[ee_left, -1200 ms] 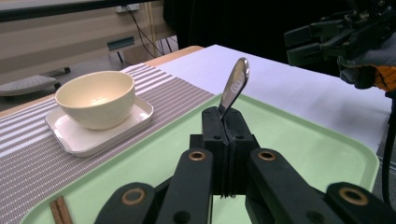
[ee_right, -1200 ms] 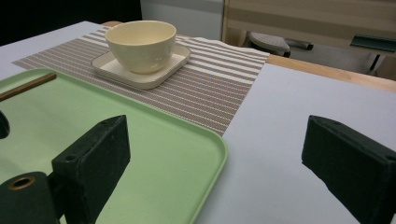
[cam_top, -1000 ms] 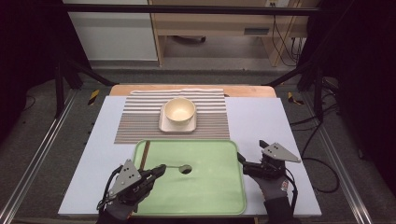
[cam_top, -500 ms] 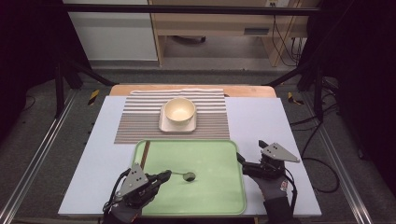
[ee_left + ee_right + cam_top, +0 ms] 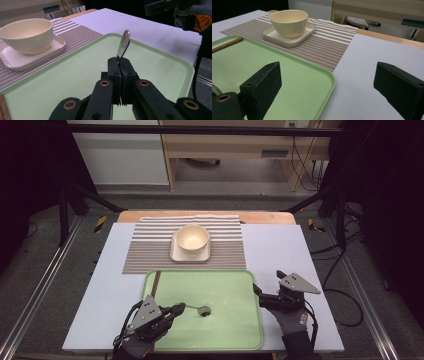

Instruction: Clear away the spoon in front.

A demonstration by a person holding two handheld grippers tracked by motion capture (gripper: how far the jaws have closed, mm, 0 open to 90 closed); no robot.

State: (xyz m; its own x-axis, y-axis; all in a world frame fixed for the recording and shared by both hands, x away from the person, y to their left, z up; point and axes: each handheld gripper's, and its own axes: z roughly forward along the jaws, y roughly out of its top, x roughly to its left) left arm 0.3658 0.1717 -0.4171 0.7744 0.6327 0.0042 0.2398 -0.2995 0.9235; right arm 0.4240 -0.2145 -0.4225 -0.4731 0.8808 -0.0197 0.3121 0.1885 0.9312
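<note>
Gripping the metal spoon (image 5: 124, 45) by its handle, the left gripper (image 5: 176, 310) now sits at the near left of the green tray (image 5: 235, 285), and compared with a second ago the spoon's bowl has drifted right and nearer across the tray, from just beside the gripper to closer to the tray's middle, with the hand swung round a touch too. Over on the right, no change at all: the right gripper (image 5: 267, 289) hangs at the tray's right edge exactly where it was. No readable brand or writing anywhere; there's a small patch on the right glove, too small to make out. Now the fingers: in the left gripper view the two black jaws are pressed together with the thin handle pinched between them, and the spoon rises tilted up and away over the tray. In the right gripper view the fingers (image 5: 262, 82) stand wide apart, holding nothing, one over the tray's corner, the other over the pale table (image 5: 372, 50). Far behind, the cream bowl (image 5: 192, 238) sits on its square plate (image 5: 176, 255) on the striped mat (image 5: 150, 250).
</note>
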